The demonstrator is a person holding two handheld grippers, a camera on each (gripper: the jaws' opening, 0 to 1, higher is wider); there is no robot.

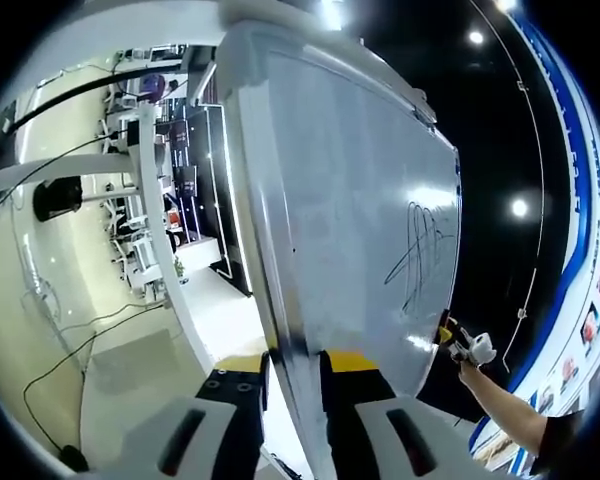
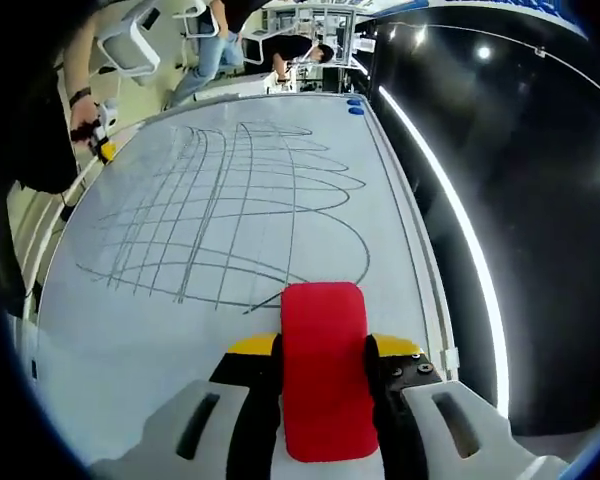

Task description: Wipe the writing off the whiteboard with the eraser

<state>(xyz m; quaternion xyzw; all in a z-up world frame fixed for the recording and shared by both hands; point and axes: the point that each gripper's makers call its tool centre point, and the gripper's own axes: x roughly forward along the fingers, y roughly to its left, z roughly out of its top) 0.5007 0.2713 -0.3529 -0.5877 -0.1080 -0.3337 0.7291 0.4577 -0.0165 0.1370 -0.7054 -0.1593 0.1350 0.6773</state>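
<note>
The whiteboard [image 1: 350, 200] runs edge-on away from my left gripper [image 1: 295, 365], whose yellow-tipped jaws are shut on the board's near edge. Black writing [image 1: 420, 250] shows on its far part, and my right gripper [image 1: 467, 345] sits just below it on a person's arm. In the right gripper view, my right gripper [image 2: 323, 350] is shut on a red eraser [image 2: 323, 385] that rests against the whiteboard [image 2: 160, 330] below a grid of curved grey lines [image 2: 230, 210]. The left gripper [image 2: 100, 140] is held by a hand at the board's far left edge.
Behind the board are office chairs and desks [image 1: 140, 250], with cables [image 1: 70, 350] across the pale floor. A dark glossy wall [image 2: 520, 200] lies beside the board's right frame. Two blue magnets [image 2: 354, 105] sit at the top corner. People [image 2: 280, 50] stand beyond.
</note>
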